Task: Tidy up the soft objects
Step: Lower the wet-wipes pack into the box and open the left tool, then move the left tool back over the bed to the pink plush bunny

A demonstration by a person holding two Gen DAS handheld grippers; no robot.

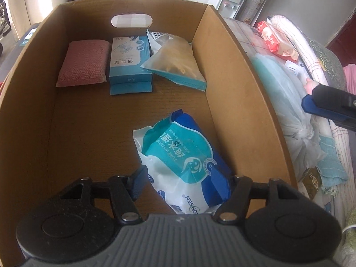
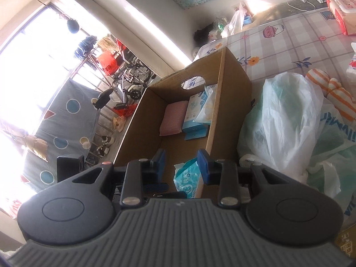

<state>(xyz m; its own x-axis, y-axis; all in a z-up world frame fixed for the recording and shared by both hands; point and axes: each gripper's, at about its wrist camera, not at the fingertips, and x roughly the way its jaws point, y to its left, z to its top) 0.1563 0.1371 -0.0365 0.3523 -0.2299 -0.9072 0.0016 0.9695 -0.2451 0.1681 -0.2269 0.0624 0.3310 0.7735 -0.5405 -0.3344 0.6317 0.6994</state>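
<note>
A blue and white wet-wipes pack [image 1: 187,164] lies inside the open cardboard box [image 1: 222,66], leaning toward its right wall. My left gripper [image 1: 187,182] hangs over it with the pack between its open fingers; the left pad [image 1: 138,184] stands just beside the pack, and the right finger is hidden behind it. At the box's far end lie a pink pad [image 1: 83,63], a blue and white carton [image 1: 130,61] and a clear bag [image 1: 175,62]. My right gripper [image 2: 181,162] hovers by the box's [image 2: 233,93] near right corner, narrowly open and empty; one finger [image 1: 322,106] shows in the left wrist view.
Right of the box, pale plastic bags [image 2: 284,115] are heaped on a bed with a checked floral sheet [image 2: 289,44]. A red tissue pack [image 2: 342,11] and an orange striped cloth [image 2: 336,93] lie there too. A water dispenser [image 1: 229,2] stands behind.
</note>
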